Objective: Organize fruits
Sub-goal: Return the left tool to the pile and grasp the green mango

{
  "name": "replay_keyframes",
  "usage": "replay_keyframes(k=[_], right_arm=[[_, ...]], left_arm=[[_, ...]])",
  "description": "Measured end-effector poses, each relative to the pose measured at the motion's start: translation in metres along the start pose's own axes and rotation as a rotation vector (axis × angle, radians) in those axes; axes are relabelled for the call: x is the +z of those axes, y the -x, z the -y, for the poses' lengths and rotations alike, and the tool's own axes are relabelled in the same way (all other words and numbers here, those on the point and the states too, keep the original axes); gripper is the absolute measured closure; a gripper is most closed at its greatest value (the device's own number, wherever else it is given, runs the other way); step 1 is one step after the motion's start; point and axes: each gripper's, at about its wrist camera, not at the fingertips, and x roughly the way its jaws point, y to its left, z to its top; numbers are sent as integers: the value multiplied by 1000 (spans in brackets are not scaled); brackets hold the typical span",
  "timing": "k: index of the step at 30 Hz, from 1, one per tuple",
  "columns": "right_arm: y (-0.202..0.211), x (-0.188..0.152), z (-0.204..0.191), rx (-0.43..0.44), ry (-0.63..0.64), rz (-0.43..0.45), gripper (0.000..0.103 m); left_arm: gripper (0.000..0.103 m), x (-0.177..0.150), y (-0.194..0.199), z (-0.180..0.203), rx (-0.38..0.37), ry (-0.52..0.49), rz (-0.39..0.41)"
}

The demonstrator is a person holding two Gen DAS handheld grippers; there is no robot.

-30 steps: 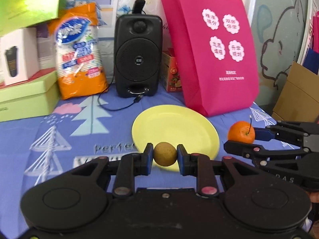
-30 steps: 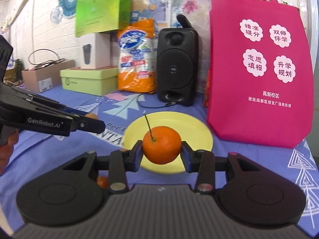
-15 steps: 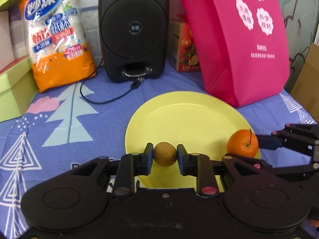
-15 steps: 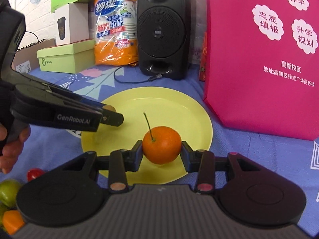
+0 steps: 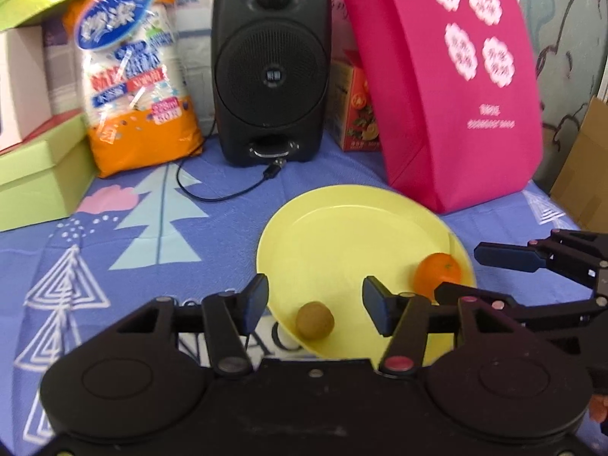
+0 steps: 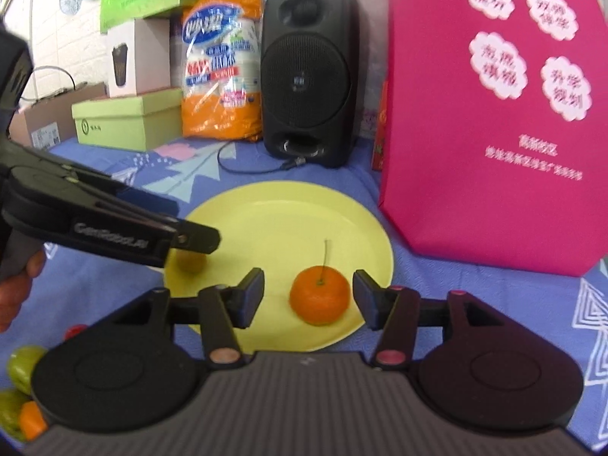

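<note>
A yellow plate (image 5: 353,228) lies on the blue patterned cloth; it also shows in the right wrist view (image 6: 281,212). A small brown-green fruit (image 5: 314,320) rests on the plate's near edge, loose between the open jaws of my left gripper (image 5: 315,304). In the right wrist view this fruit (image 6: 190,262) is partly hidden behind the left gripper's finger. An orange with a stem (image 6: 320,299) sits on the plate between the open jaws of my right gripper (image 6: 308,296). The orange also shows in the left wrist view (image 5: 437,275).
A black speaker (image 5: 270,64) with a cable, an orange bag (image 5: 133,76), green boxes (image 5: 38,182) and a pink tote bag (image 5: 448,76) stand behind the plate. Green, red and orange fruits (image 6: 22,368) lie at the lower left of the right wrist view.
Both grippers lowered over the plate and opened. The small brown-green fruit and the orange were let go and now rest on the plate.
</note>
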Motion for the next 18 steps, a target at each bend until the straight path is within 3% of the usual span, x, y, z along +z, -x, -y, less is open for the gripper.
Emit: replay_keyframes(k=[4, 10, 18], right_arm=[[34, -5, -6, 9, -6, 39, 52], [90, -25, -22, 51, 2, 89, 47], [143, -68, -45, 125, -3, 92, 46]], left_arm=[[41, -11, 48, 5, 11, -18, 63], [41, -44, 124, 18, 24, -42, 150], [41, -111, 181, 37, -1, 0, 157]])
